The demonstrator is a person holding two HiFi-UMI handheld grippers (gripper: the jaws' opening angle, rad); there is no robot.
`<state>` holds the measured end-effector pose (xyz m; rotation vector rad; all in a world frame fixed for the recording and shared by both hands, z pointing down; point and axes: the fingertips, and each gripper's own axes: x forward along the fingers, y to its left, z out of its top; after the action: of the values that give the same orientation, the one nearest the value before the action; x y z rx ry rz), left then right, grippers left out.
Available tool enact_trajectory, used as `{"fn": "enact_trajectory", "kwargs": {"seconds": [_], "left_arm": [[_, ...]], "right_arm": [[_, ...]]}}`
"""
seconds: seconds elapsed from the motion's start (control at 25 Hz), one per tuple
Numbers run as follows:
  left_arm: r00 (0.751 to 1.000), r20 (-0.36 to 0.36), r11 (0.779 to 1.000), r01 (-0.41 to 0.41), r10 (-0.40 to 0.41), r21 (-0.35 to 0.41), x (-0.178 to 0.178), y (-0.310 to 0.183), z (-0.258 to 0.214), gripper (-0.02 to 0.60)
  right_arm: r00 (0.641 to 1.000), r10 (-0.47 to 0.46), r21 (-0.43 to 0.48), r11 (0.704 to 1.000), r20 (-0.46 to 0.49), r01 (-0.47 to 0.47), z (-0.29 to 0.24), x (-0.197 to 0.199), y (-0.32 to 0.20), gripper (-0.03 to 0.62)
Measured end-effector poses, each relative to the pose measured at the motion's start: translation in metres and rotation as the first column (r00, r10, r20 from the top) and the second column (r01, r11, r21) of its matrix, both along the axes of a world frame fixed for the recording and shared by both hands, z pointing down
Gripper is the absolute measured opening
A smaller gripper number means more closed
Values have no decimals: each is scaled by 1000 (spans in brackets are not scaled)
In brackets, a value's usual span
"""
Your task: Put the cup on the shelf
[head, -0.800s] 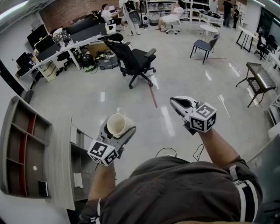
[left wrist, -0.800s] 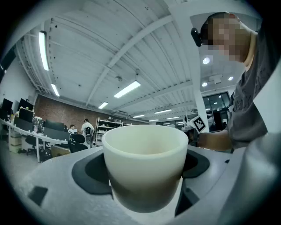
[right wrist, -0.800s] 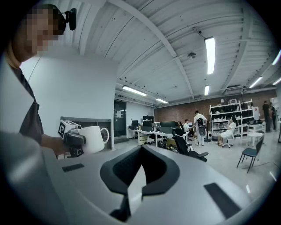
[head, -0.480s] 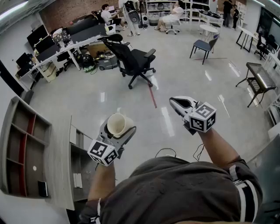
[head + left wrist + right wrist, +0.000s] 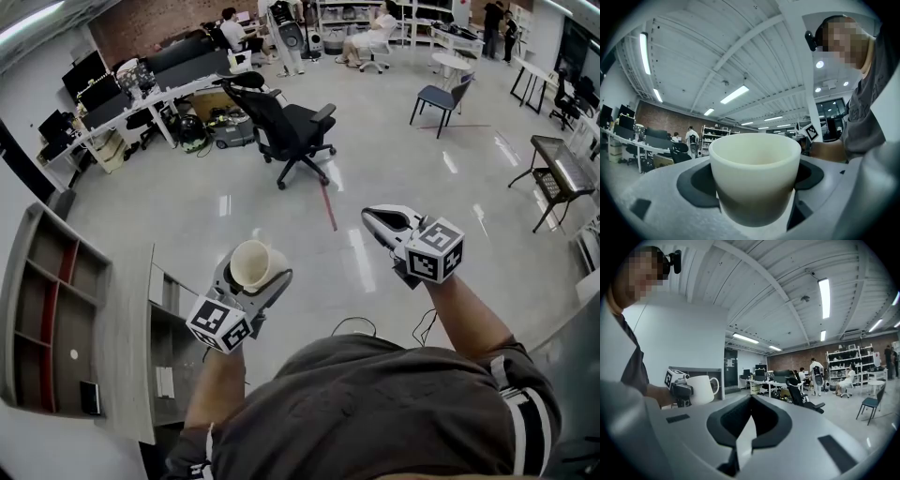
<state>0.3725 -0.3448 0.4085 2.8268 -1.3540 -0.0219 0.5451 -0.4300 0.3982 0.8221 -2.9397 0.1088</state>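
Observation:
A cream cup (image 5: 251,266) sits upright between the jaws of my left gripper (image 5: 251,272), which is shut on it and held in the air in front of the person's chest. In the left gripper view the cup (image 5: 755,176) fills the space between the two dark pads. From the right gripper view the same cup (image 5: 701,389) shows its handle pointing away. My right gripper (image 5: 382,218) is level with it at the right, jaws closed together and empty (image 5: 750,405). The grey shelf unit (image 5: 56,309) stands at the left, below the left gripper.
A black office chair (image 5: 286,127) stands on the shiny floor ahead. Desks with monitors (image 5: 122,89) line the far left, a blue chair (image 5: 439,97) and a small table (image 5: 553,169) are at the right. People sit and stand at the far end.

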Motion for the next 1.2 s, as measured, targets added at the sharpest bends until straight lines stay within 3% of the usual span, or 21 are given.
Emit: {"fn": "enact_trajectory", "kwargs": {"seconds": [0.4, 0.64, 0.88, 1.04, 1.2], "left_arm": [[998, 49, 999, 36, -34, -39, 7, 13, -10, 411], [997, 56, 998, 62, -61, -32, -45, 23, -21, 411], [999, 9, 999, 50, -50, -2, -156, 36, -10, 411], [999, 20, 999, 29, -30, 37, -273, 49, 5, 411], [998, 55, 1000, 3, -4, 12, -395, 71, 1, 411]], "right_arm": [[996, -65, -24, 998, 55, 66, 10, -4, 1, -9], [993, -110, -34, 993, 53, 111, 10, -64, 7, -9], [993, -116, -16, 993, 11, 116, 14, -175, 19, -9], [996, -92, 3, 996, 3, 92, 21, -291, 32, -8], [996, -83, -48, 995, 43, 85, 12, -422, 61, -8]]}}
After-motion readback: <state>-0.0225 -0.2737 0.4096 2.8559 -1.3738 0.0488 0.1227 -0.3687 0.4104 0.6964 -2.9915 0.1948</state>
